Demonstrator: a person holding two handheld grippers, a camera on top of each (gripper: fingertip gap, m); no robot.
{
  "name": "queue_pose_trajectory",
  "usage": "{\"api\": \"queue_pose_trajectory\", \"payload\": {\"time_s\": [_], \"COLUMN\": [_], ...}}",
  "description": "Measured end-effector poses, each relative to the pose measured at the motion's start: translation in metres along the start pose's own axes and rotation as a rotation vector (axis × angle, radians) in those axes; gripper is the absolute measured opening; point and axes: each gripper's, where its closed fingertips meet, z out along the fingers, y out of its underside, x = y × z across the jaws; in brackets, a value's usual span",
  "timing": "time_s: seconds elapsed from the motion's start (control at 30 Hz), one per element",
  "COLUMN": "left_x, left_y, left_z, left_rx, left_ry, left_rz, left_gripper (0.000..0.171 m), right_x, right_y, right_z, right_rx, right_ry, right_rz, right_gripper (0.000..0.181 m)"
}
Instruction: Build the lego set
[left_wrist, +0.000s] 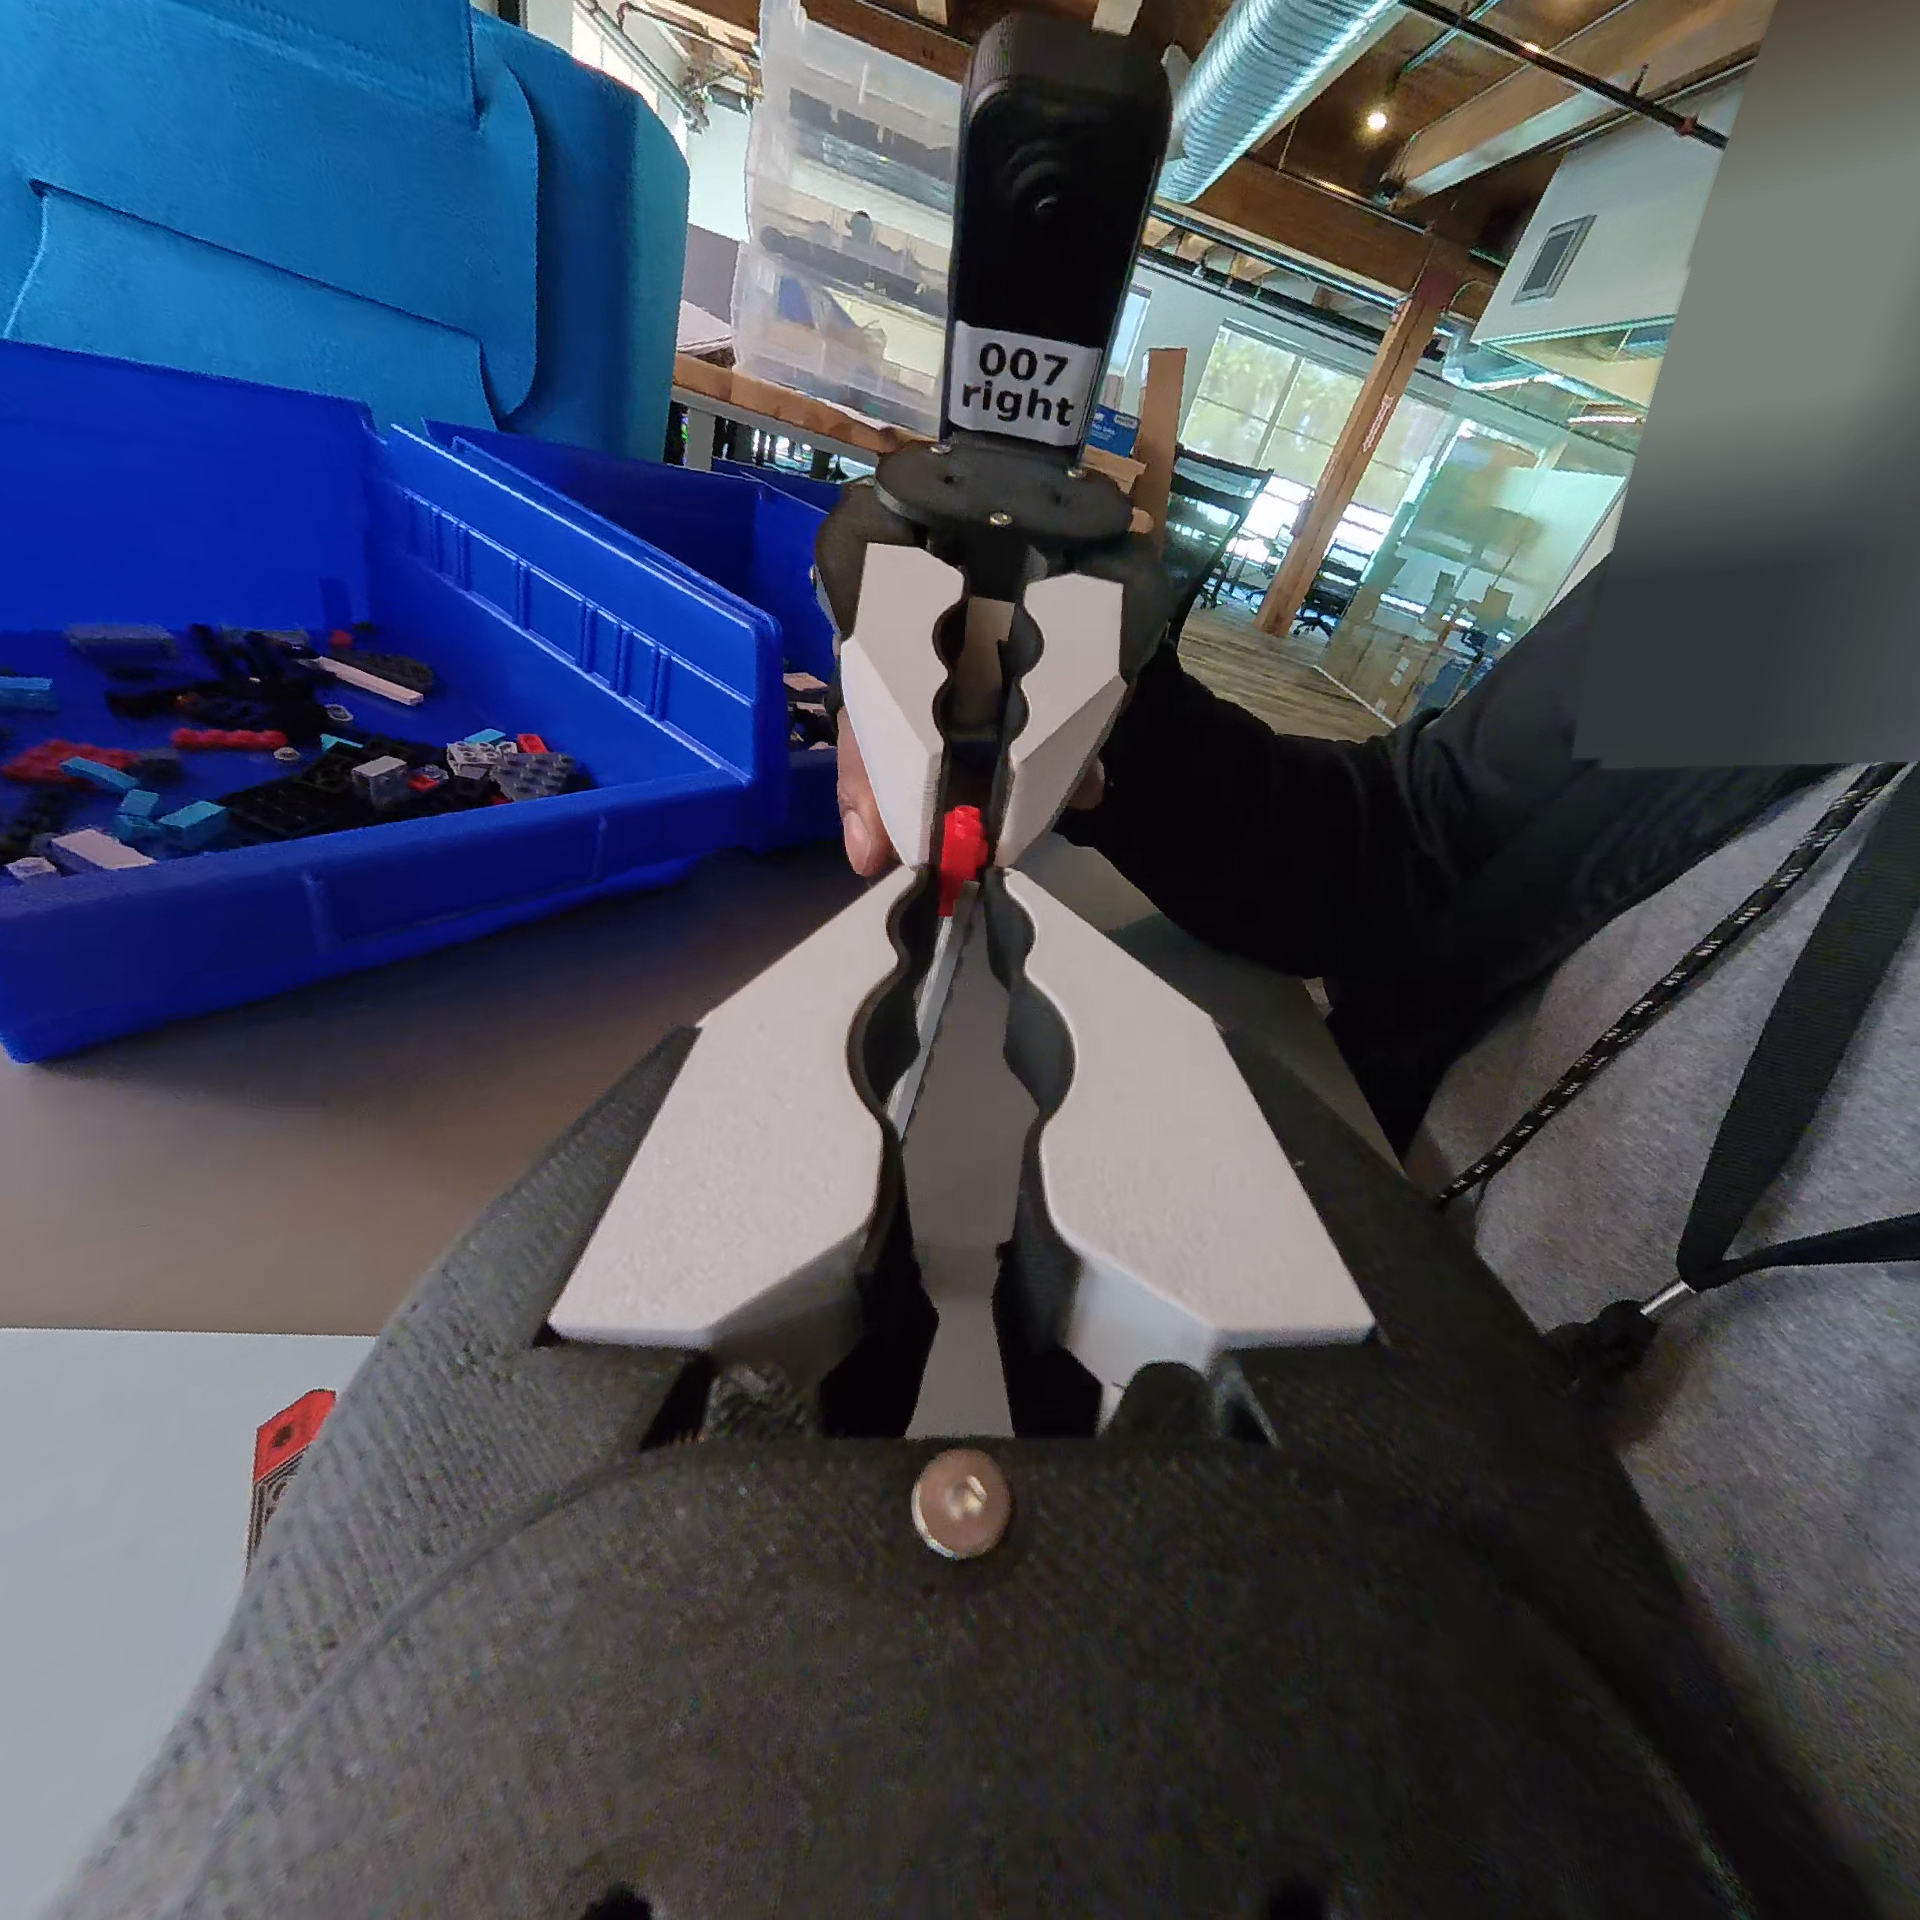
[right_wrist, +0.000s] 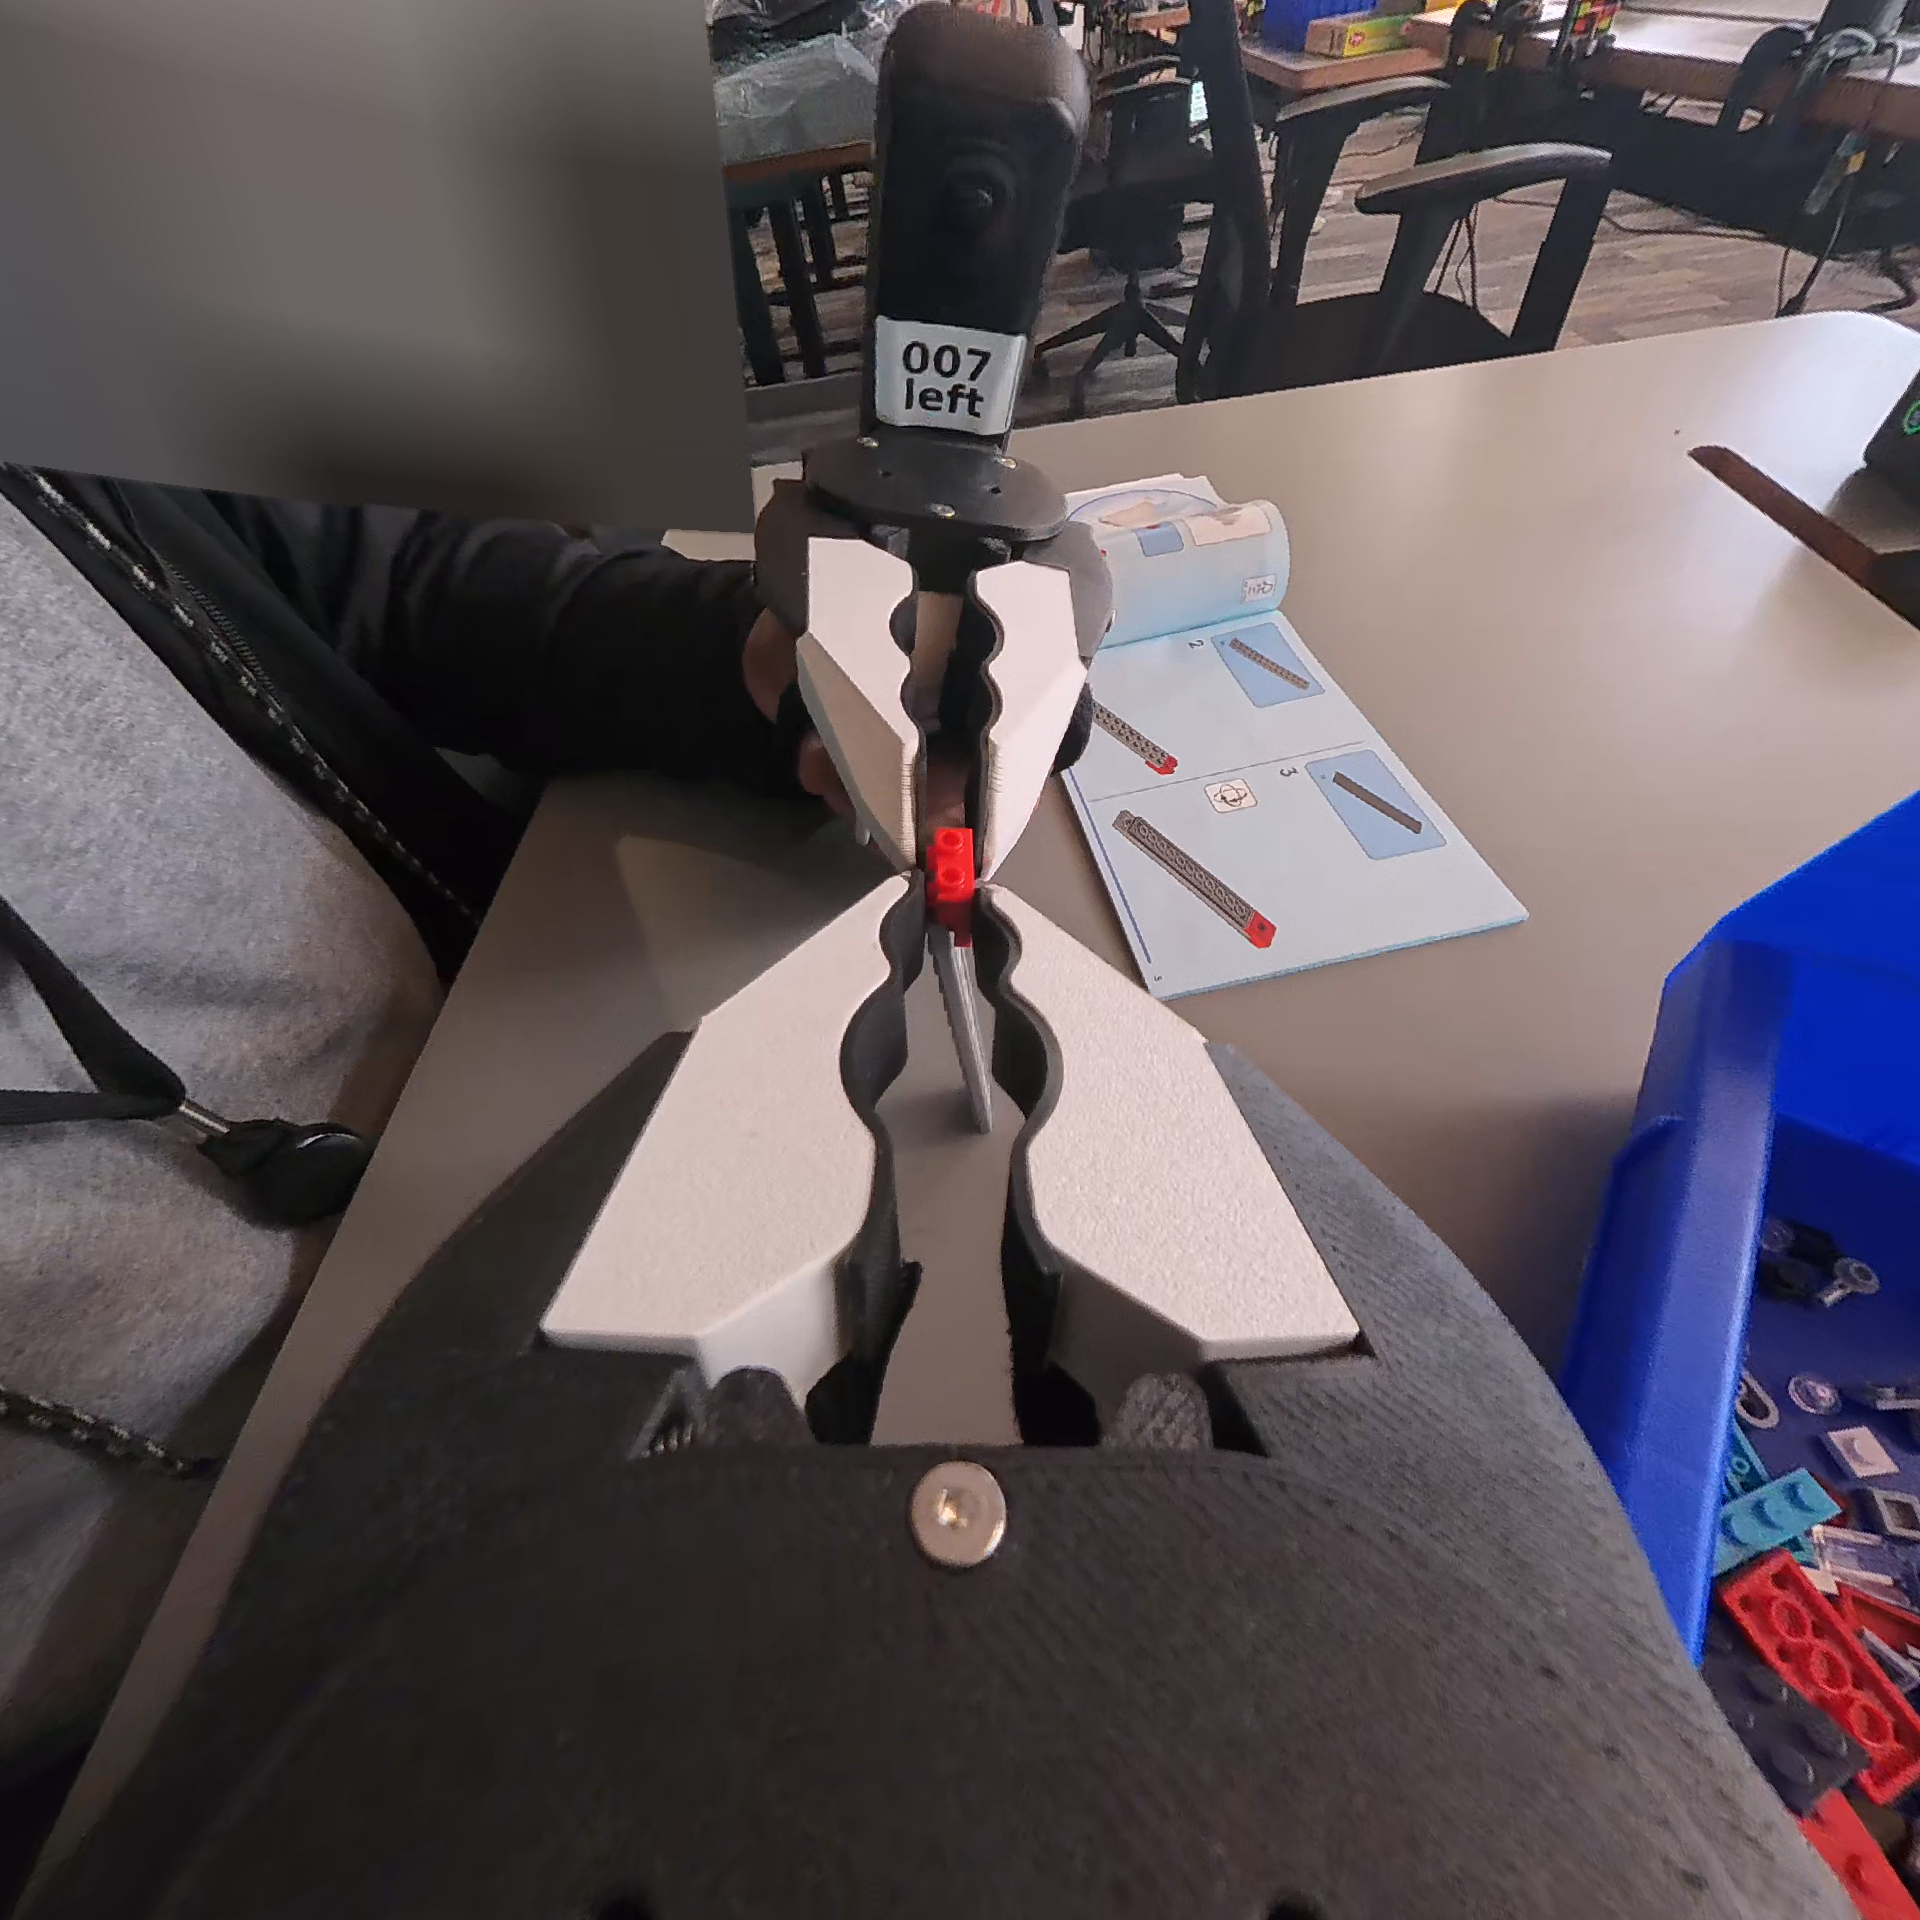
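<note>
Red brick (left_wrist: 961, 844) sits pinched where the two grippers meet tip to tip above the grey table (left_wrist: 312, 1143). From the left wrist view, the left gripper (left_wrist: 951, 899) has its jaws nearly closed on a thin grey strip (left_wrist: 925, 1008) that runs back between its fingers, with the brick at the strip's far end. The right gripper (left_wrist: 961, 831), facing it, is closed on the brick from the far side; a hand (left_wrist: 868, 800) in a dark sleeve holds it. The same pinch shows in the right wrist view, brick (right_wrist: 951, 878) between both tips and the strip (right_wrist: 966, 1039) slanting down. Left of the grippers in the left view stands a blue bin (left_wrist: 416, 894) of loose pieces (left_wrist: 260, 758). An open instruction booklet (right_wrist: 1299, 831) lies on the table beyond, and a person in grey sits close alongside.
</note>
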Motion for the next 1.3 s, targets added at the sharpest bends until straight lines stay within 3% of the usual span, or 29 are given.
{"api": "queue_pose_trajectory", "payload": {"time_s": [0.27,0.5,0.77,1.3], "left_x": [0.0000,-0.0030,-0.0059,-0.0050], "left_y": [-0.0007,-0.0020,-0.0054,-0.0007], "left_z": [-0.0022,-0.0047,-0.0077,-0.0102], "left_rx": [0.004,0.027,0.064,0.033], "left_ry": [0.017,0.027,0.062,0.061], "left_rz": [-0.028,-0.069,-0.178,-0.162], "left_gripper": [0.006,0.005,0.009,0.006], "right_x": [-0.0014,0.0031,0.0069,0.0029], "right_y": [-0.0039,0.0023,0.0005,-0.0017], "right_z": [-0.0006,0.0049,0.0065,0.0084], "right_rx": [0.030,0.008,0.061,0.096], "right_ry": [-0.010,0.022,-0.008,-0.053], "right_rz": [-0.010,-0.033,0.047,0.089], "right_gripper": [0.025,0.013,0.012,0.011]}}
